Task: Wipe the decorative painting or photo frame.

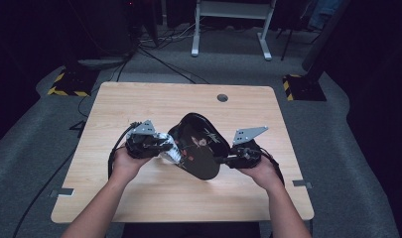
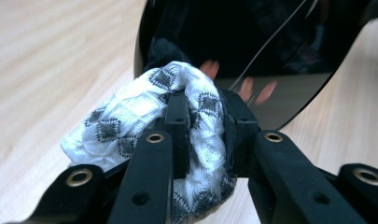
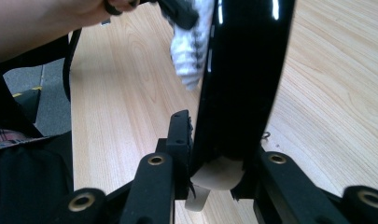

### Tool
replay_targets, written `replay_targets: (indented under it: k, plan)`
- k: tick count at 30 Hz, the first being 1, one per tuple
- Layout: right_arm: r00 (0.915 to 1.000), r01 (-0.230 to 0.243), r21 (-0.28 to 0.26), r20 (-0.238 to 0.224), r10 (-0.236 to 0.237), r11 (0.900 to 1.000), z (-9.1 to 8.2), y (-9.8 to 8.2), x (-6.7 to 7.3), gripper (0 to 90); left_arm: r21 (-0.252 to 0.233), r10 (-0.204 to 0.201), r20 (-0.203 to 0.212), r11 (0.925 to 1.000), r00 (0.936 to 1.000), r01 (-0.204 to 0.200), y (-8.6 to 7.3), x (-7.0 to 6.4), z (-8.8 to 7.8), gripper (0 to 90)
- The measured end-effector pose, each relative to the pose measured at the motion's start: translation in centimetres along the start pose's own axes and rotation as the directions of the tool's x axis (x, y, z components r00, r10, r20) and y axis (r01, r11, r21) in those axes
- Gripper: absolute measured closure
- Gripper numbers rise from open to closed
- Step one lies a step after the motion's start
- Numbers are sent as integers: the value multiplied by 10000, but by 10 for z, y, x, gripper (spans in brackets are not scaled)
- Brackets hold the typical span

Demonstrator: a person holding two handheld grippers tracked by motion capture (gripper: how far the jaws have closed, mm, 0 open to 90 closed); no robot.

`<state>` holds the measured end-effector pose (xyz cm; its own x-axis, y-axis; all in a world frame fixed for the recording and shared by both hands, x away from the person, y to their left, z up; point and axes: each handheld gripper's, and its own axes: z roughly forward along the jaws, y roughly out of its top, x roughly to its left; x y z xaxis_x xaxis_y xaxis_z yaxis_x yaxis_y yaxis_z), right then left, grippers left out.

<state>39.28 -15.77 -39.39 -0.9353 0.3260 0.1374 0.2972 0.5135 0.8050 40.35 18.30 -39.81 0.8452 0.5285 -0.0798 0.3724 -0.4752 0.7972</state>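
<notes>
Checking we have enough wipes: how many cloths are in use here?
1: the patterned cloth clamped in the left gripper, pressed against the glossy black plate.

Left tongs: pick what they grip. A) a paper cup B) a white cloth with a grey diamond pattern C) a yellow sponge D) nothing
B: in the left gripper view the left tongs are shut on a white patterned cloth, held against the glossy black plate.

Both forearms reach inward, left gripper [image 1: 161,145] and right gripper [image 1: 227,159] apparently with fingers clamped.
</notes>
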Motion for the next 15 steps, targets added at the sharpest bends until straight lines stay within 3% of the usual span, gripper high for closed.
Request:
replay_targets:
  k: [5, 15]
  plan:
    - [10000, -31, -2, -14, 31, 10000, 0, 0, 0, 748, 52, 596, -231, 9982, 9980, -595, 19, -10, -4, 758]
    - [10000, -33, -35, -8, 33, 10000, 1, 1, 0, 744, 284, 194, 307, 9994, 9993, -203, -3, -11, 17, 758]
